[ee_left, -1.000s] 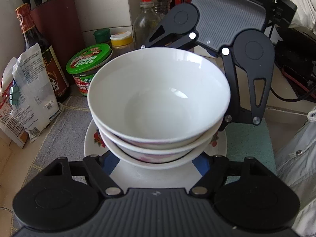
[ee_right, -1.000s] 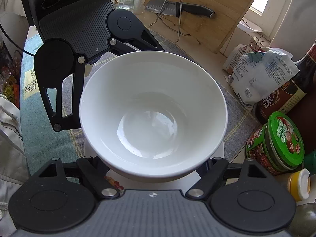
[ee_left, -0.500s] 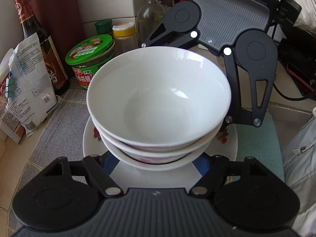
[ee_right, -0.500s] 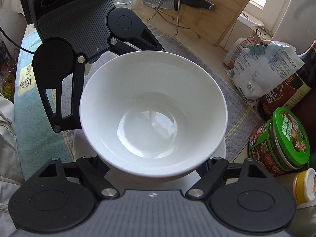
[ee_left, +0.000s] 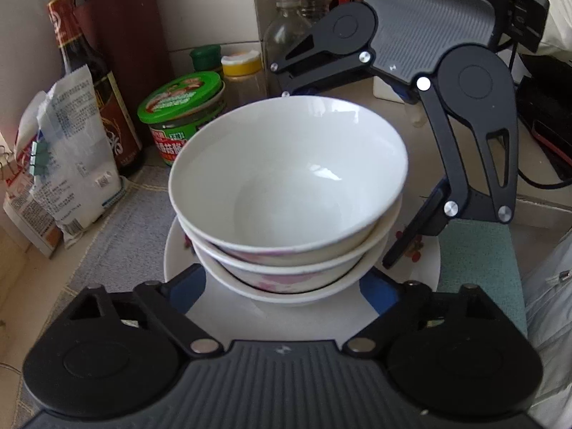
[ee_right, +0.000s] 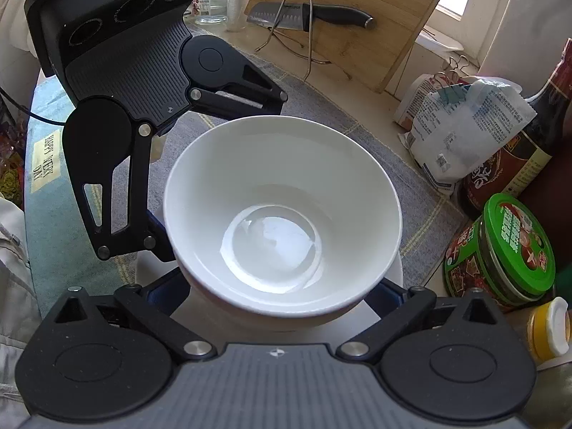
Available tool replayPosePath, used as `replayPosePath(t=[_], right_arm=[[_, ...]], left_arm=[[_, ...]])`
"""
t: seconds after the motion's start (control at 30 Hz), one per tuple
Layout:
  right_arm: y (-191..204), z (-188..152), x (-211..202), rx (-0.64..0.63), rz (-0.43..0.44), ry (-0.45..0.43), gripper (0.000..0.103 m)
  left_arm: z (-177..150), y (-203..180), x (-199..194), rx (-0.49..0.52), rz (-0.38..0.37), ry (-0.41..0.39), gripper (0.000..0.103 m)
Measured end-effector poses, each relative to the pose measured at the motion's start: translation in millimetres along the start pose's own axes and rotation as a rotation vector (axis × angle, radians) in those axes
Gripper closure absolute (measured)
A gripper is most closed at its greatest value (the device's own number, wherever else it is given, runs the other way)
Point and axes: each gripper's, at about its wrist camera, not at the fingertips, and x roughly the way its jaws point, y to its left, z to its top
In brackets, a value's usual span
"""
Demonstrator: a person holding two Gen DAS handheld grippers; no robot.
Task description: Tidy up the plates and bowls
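A stack of three white bowls [ee_left: 289,186] with pink floral sides sits on a white flowered plate [ee_left: 425,261]. The stack also shows in the right wrist view [ee_right: 282,211], where the plate [ee_right: 361,318] peeks out beneath. My left gripper [ee_left: 286,287] is open, its fingers spread either side of the bottom bowl from the near side. My right gripper [ee_right: 282,293] is open too, spread around the stack from the opposite side. Each gripper shows in the other's view, the right one [ee_left: 411,114] and the left one [ee_right: 143,136]. Fingertips are hidden under the bowls.
The plate rests on a grey mat [ee_left: 118,228] beside a teal cloth [ee_left: 479,254]. A green-lidded jar [ee_left: 182,114], yellow-capped jar [ee_left: 241,71], soy sauce bottle [ee_left: 96,82] and white bags [ee_left: 68,157] stand left. A cutting board [ee_right: 357,18] and knife [ee_right: 311,14] stand behind.
Both grippers have drawn back a little from the bowl stack, which looks smaller and farther. The stack and plate stay in place on the mat.
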Motion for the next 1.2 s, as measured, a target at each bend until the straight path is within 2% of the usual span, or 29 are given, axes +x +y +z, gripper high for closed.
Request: replayPosePath(t=[0.1, 0.37, 0.53, 0.63, 0.73, 0.9, 0.97, 1.1, 1.2], right_arm=[[1.7, -1.9, -4.4, 0.001, -0.019, -0.003, 0.000], [13.9, -5.6, -21.5, 0.077, -0.069, -0.027, 0.000], [30.2, 0.0, -34.0, 0.268, -0.188, -0.021, 0.000], [46.4, 3.1, -43.0, 0.411, -0.251, -0.042, 0.000], [65.2, 6.3, -50.9, 0.563, -0.341, -0.059, 0.000], [99.9, 8.8, -59.2, 0.816, -0.532, -0.043, 0.000], [112.8, 8.9, -62.9, 0.883, -0.564, -0.051, 0.000], [142.6, 12.8, -71.0, 0.956, -0.610, -0.081, 0.000], [157.7, 15.3, -76.0, 0.988, -0.633, -0.090, 0.000]], left_arm=[[-2.0, -1.4, -10.7, -0.022, 0.028, -0.015, 0.008], [-18.2, -23.6, -52.1, -0.116, 0.198, -0.091, 0.006], [-26.8, -31.2, -81.9, -0.220, 0.284, -0.198, 0.001], [-33.4, -40.4, -99.4, -0.272, 0.385, -0.285, 0.001], [-36.2, -45.2, -113.6, -0.369, 0.442, -0.311, 0.001], [-40.5, -47.4, -134.6, -0.554, 0.464, -0.232, 0.001], [-41.7, -50.1, -141.3, -0.598, 0.457, -0.184, 0.001], [-44.5, -58.8, -154.1, -0.624, 0.415, -0.135, 0.001], [-47.0, -66.3, -163.1, -0.624, 0.404, -0.134, 0.001]])
